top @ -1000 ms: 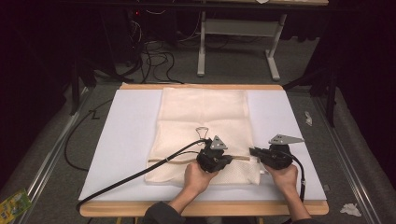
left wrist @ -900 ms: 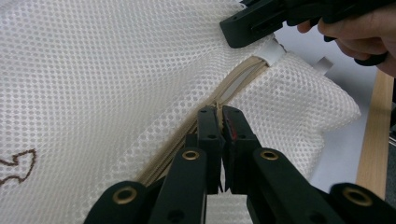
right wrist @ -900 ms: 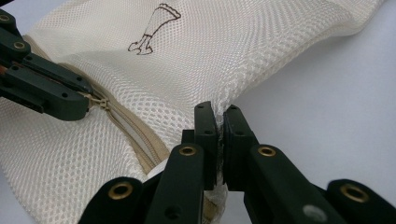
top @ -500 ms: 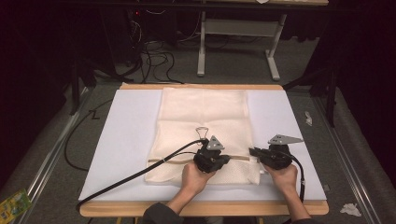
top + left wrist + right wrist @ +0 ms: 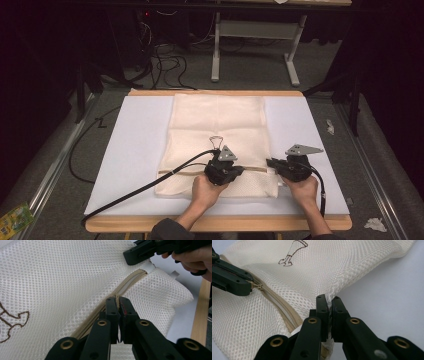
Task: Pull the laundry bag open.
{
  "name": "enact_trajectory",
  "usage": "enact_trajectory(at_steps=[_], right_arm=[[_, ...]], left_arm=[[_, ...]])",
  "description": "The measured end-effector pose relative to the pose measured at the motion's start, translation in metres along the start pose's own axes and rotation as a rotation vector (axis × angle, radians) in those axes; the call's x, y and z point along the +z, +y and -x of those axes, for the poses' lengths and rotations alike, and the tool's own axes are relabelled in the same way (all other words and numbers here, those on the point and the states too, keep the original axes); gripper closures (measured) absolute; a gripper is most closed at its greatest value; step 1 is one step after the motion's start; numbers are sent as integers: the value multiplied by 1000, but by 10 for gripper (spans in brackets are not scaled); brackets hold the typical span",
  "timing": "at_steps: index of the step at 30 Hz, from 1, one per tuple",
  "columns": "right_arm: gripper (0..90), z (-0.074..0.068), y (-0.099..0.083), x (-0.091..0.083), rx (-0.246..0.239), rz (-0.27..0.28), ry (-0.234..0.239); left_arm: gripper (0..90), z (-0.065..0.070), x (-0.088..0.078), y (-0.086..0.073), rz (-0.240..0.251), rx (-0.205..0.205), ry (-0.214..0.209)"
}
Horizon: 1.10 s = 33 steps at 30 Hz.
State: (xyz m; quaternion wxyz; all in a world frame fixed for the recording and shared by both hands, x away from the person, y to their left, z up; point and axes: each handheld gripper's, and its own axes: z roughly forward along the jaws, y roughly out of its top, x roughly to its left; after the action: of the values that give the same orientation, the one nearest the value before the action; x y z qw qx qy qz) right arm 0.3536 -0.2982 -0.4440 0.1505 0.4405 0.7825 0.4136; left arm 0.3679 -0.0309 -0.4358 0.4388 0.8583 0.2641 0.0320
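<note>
A cream mesh laundry bag [image 5: 215, 120] lies flat on the white-covered table [image 5: 130, 150], its beige zipper [image 5: 180, 171] running across near the front. My left gripper [image 5: 239, 171] is shut on the zipper pull [image 5: 258, 286]; in the left gripper view its jaws [image 5: 118, 301] meet right on the zipper line [image 5: 130, 281]. My right gripper [image 5: 271, 162] is shut on the bag's right edge at the zipper's end, and the mesh seam [image 5: 337, 287] disappears between its closed jaws [image 5: 329, 301]. The two grippers face each other, a short stretch of zipper [image 5: 282, 307] between them.
A brown embroidered motif [image 5: 216, 142] marks the bag's middle. The left gripper's black cable [image 5: 140, 189] trails to the table's front left. The wooden table edge [image 5: 215, 223] runs along the front. Small scraps [image 5: 330, 126] lie to the right; desk legs and cables [image 5: 165, 60] stand behind.
</note>
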Motion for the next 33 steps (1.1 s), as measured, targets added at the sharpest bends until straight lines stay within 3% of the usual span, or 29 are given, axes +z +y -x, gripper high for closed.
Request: enact_trajectory(at_steps=[13, 16, 21, 29, 33], right_arm=[[879, -1, 2, 1, -4, -5, -3], [880, -2, 1, 1, -11, -12, -11], [880, 0, 0, 2, 9, -20, -5], [881, -1, 0, 4, 4, -26, -12], [881, 0, 0, 2, 13, -31, -12]], left_arm=[[870, -2, -1, -2, 9, -17, -13], [871, -2, -4, -4, -1, 7, 8], [871, -10, -5, -8, 15, -47, -13], [871, -9, -10, -11, 22, -30, 7], [871, -15, -14, -14, 26, -54, -1]])
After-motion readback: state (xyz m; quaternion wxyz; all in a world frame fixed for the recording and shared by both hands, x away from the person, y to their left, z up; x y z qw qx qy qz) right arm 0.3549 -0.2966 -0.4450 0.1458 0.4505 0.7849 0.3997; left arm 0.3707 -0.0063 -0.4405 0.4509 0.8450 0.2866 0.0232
